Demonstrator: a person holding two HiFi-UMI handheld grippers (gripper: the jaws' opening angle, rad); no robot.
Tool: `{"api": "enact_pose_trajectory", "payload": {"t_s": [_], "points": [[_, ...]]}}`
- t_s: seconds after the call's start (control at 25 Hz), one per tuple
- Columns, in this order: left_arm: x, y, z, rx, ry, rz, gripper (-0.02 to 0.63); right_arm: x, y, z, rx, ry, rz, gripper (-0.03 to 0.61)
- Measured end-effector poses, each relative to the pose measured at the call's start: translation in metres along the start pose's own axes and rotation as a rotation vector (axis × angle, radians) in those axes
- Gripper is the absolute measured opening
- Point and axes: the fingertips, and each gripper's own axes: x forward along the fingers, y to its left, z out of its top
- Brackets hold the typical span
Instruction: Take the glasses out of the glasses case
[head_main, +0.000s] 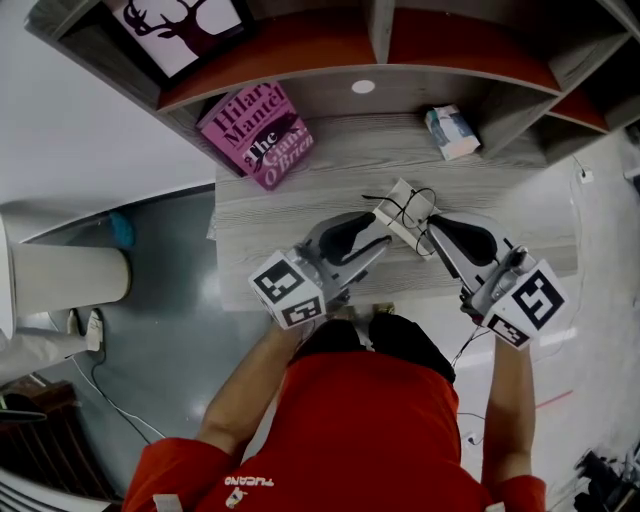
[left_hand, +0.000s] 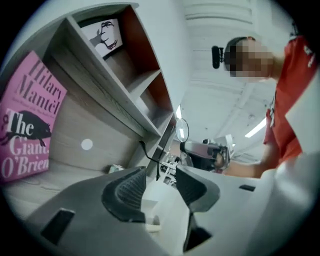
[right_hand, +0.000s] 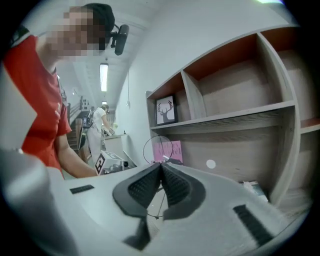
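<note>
The white glasses case (head_main: 392, 214) lies at the middle of the grey wooden desk (head_main: 290, 195). My left gripper (head_main: 385, 228) reaches it from the left. In the left gripper view that gripper (left_hand: 159, 186) is open, the case (left_hand: 160, 202) between its pads without being pressed. My right gripper (head_main: 432, 232) is just right of the case. In the right gripper view it (right_hand: 161, 167) is shut on the thin black wire glasses (right_hand: 157, 149), one round lens above the jaws. The glasses (left_hand: 181, 129) hang lifted beyond the case.
A pink book (head_main: 258, 135) leans at the back left of the desk. A small box (head_main: 452, 132) lies at the back right. Shelf compartments rise behind, one with a deer picture (head_main: 180, 30). The desk's front edge is close to the person's body.
</note>
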Motion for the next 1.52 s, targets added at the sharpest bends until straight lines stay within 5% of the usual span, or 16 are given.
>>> {"api": "enact_pose_trajectory", "payload": {"t_s": [0.28,0.88,1.52], "points": [[0.004,-0.009,0.01,-0.159,-0.032,-0.141,0.187,0.004,0.011,0.004,0.027,-0.028,0.083,0.012],[0.012,-0.016,0.014,-0.182,-0.023,-0.18,0.089,0.017,0.029,0.005,-0.022,-0.015,0.143,0.011],[0.01,-0.011,0.014,-0.267,-0.017,-0.213,0.135,0.019,0.037,0.005,-0.044,0.002,0.191,0.012]]}}
